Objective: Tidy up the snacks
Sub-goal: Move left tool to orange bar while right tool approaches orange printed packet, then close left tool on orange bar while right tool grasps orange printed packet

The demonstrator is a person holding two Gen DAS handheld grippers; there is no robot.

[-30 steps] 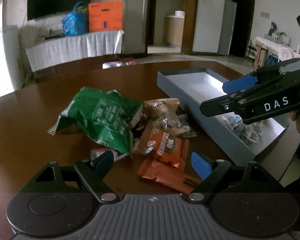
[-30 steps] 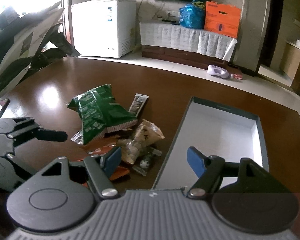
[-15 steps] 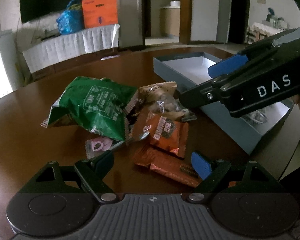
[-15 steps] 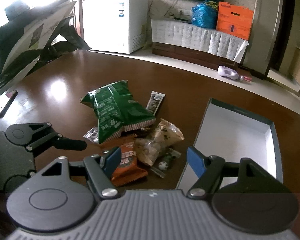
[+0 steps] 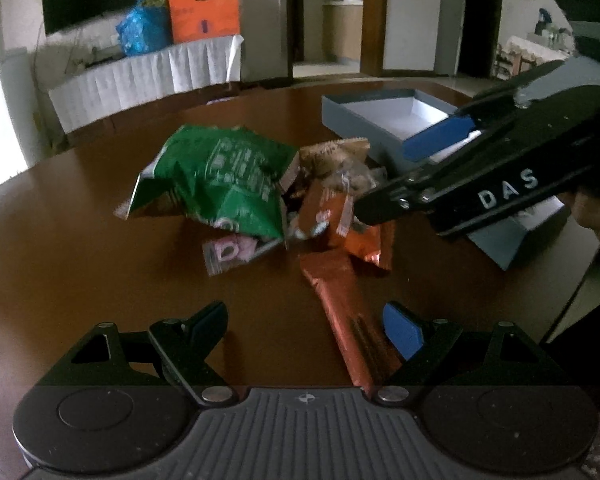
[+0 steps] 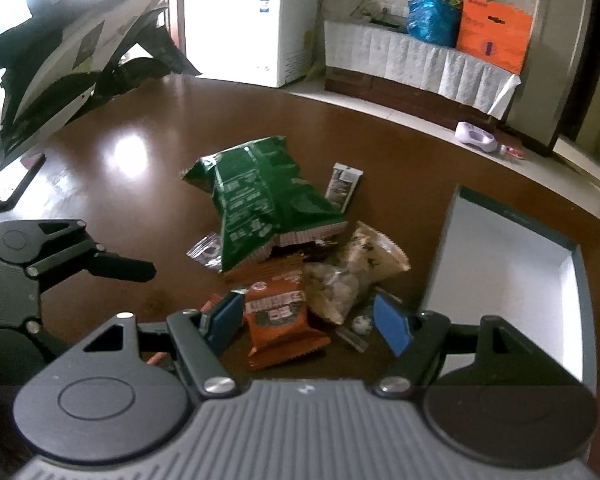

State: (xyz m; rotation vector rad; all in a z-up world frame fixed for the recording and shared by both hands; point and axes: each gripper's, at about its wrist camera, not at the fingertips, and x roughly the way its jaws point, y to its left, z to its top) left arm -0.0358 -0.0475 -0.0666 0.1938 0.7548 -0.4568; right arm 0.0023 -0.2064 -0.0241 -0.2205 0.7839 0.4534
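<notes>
Your left gripper (image 5: 304, 322) hangs low over the brown table (image 5: 60, 264) with its jaws apart and nothing between the pads; the near end of a long orange-brown wrapper (image 5: 340, 312) lies on the wood just under the gap, closer to the blue-padded finger. Your right gripper (image 6: 306, 318) also stands with its jaws apart, pressing on nothing: an orange snack packet (image 6: 278, 320) lies flat on the table in the space between its two blue pads, and whether either pad touches the packet cannot be told. The snack pile sits in the middle of the table. Its largest item is a crumpled green bag (image 6: 260, 204), which rests on top of the others; a clear bag of pale pieces with a tan header (image 6: 352, 276) lies just right of the orange packet, a small pink-and-silver sachet (image 5: 224, 252) pokes out from under the green bag, and a slim dark stick pack (image 6: 342, 184) lies beside the bag's far edge. The open grey box (image 6: 500, 280) with a white interior stands to the right of the pile, near but apart from it. In the left wrist view your right gripper reaches in from the right, over the box's near corner, its tip above the pile.
</notes>
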